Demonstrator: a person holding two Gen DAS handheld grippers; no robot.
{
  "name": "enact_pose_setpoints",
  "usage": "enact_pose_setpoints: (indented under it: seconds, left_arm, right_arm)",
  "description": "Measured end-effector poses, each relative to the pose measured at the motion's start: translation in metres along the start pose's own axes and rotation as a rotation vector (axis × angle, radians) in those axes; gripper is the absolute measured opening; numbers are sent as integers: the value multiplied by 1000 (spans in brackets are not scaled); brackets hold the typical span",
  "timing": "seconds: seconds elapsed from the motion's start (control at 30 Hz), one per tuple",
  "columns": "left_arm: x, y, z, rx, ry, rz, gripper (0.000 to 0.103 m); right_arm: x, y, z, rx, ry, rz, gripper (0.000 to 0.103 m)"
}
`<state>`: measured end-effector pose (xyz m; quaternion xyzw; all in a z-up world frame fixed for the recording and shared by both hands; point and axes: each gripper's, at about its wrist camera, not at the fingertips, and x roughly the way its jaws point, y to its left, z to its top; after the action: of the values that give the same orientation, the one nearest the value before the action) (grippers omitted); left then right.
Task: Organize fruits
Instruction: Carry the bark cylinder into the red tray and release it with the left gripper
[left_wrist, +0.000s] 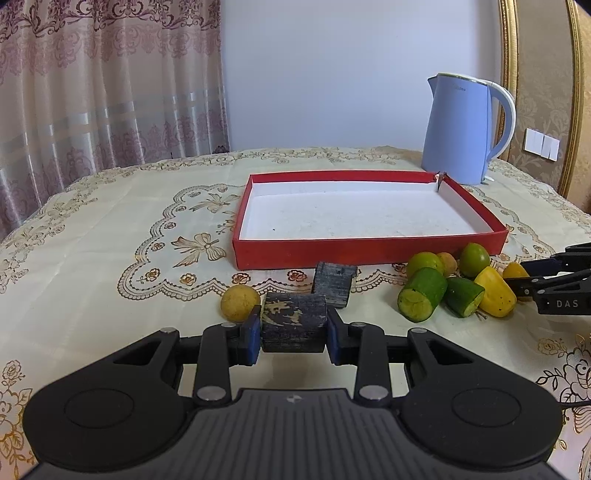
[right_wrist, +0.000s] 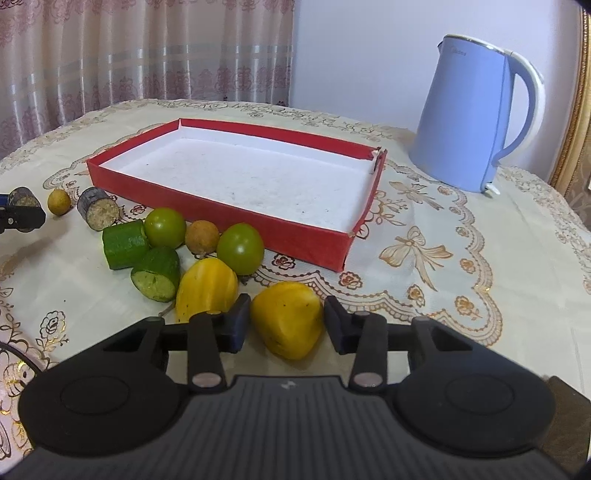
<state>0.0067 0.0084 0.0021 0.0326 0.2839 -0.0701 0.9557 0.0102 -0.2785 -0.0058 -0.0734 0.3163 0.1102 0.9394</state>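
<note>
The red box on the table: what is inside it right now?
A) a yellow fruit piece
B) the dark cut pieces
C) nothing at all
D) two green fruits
C: the red box shows only its bare white floor, while all the fruit lies on the tablecloth in front of it.

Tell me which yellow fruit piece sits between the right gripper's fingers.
The rightmost yellow piece, alone between the right gripper; the other yellow piece lies outside, left, beside the green chunks.
</note>
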Motion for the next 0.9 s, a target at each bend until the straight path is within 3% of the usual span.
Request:
enact_pose_setpoints:
  seconds: [0.43, 0.7, 0.9]
  left_arm:
    - [0, 0, 0, 0, -2, 11, 33]
    - [1, -2, 5, 7, -11, 24, 33]
    - [1, -5, 12, 17, -21, 32, 33]
  right_arm:
    - [-40, 10, -11, 65, -115, -48, 40]
    - [-67, 33, -7, 87, -217, -5, 40]
    - [-75, 42, -7, 101, -242, 13, 40]
